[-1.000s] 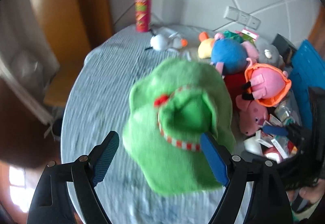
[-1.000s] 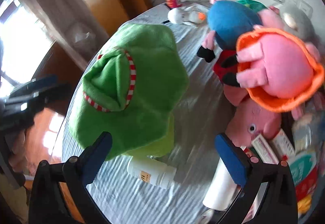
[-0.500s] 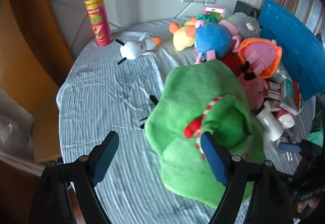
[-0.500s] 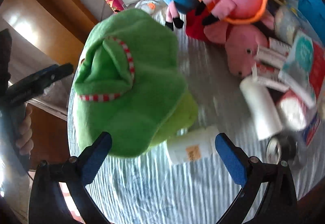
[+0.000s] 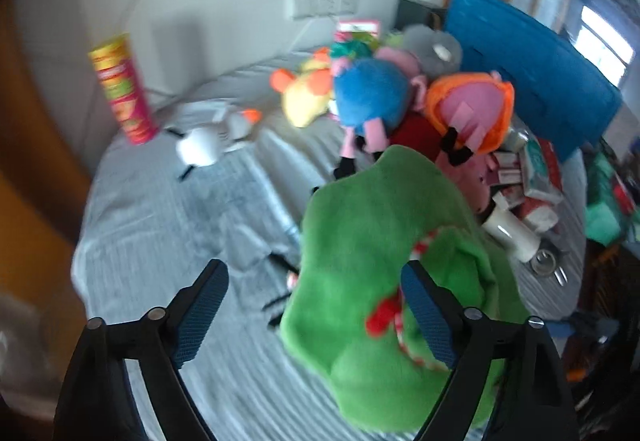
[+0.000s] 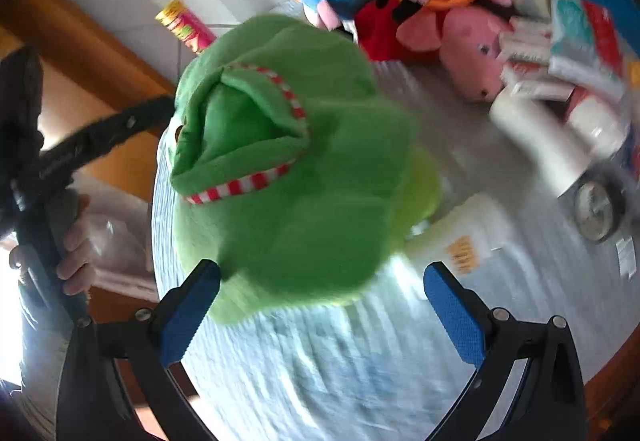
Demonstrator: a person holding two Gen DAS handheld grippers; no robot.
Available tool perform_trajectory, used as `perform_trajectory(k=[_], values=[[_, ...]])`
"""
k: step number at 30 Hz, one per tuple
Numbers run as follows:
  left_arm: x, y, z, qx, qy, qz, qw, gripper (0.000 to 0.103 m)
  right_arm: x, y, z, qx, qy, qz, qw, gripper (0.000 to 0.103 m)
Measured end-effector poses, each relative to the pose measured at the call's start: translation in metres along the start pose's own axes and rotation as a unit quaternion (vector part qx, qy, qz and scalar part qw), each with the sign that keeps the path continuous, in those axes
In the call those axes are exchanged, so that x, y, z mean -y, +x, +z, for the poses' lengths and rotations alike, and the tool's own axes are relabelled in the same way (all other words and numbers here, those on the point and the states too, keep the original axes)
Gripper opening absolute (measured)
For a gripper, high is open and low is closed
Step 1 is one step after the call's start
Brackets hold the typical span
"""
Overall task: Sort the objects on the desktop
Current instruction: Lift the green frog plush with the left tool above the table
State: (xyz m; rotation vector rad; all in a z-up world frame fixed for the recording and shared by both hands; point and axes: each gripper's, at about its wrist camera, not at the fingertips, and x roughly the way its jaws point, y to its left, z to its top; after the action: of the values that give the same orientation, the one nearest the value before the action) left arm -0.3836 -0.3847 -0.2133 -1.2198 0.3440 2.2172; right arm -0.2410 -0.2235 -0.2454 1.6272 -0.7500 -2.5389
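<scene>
A big green plush toy (image 5: 380,237) with a red-and-white striped trim lies on the round table with a grey-blue cloth (image 5: 180,209); it also shows in the right wrist view (image 6: 304,169). My left gripper (image 5: 314,315) is open and empty, with the plush just ahead of its right finger. My right gripper (image 6: 320,305) is open and empty, just in front of the plush. A white bottle (image 6: 460,237) lies beside the plush on the right.
Behind are a pile of plush toys (image 5: 404,101), a pink pig plush (image 6: 476,49), a chip can (image 5: 122,89), a white plush duck (image 5: 208,141), small boxes and packets (image 5: 528,177), a white tube (image 6: 536,137) and a blue crate (image 5: 532,73).
Both cameras have shifted: the green plush now sits lower and to the right in the left wrist view and closer in the right wrist view. Both grippers stayed open.
</scene>
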Motion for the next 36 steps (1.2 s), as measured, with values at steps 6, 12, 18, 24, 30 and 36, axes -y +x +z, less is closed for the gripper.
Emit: perform_trajectory(k=[6, 12, 18, 24, 30, 36], values=[[-0.012, 0.023, -0.005, 0.001, 0.023, -0.056, 0.9982, 0.081, -0.004, 0.059, 0.004, -0.028, 0.019, -0.075, 0.997, 0.103], [-0.007, 0.009, -0.027, 0.006, 0.067, -0.075, 0.995, 0.075, -0.019, 0.036, 0.023, 0.009, -0.093, -0.234, 0.968, 0.103], [-0.003, 0.006, -0.045, -0.002, 0.082, -0.067, 0.9944, 0.084, 0.021, -0.005, 0.05, 0.044, -0.058, -0.215, 0.974, 0.103], [0.002, 0.007, -0.04, -0.002, 0.086, -0.021, 0.9961, 0.085, 0.028, -0.008, 0.063, 0.055, -0.044, -0.145, 0.987, 0.103], [0.012, 0.021, -0.018, 0.008, 0.07, -0.017, 0.9974, 0.085, 0.038, -0.011, 0.082, 0.072, 0.001, -0.113, 0.991, 0.103], [0.031, 0.044, -0.006, 0.005, 0.09, -0.001, 0.9959, 0.085, 0.052, -0.032, 0.07, 0.069, 0.028, -0.093, 0.993, 0.103]])
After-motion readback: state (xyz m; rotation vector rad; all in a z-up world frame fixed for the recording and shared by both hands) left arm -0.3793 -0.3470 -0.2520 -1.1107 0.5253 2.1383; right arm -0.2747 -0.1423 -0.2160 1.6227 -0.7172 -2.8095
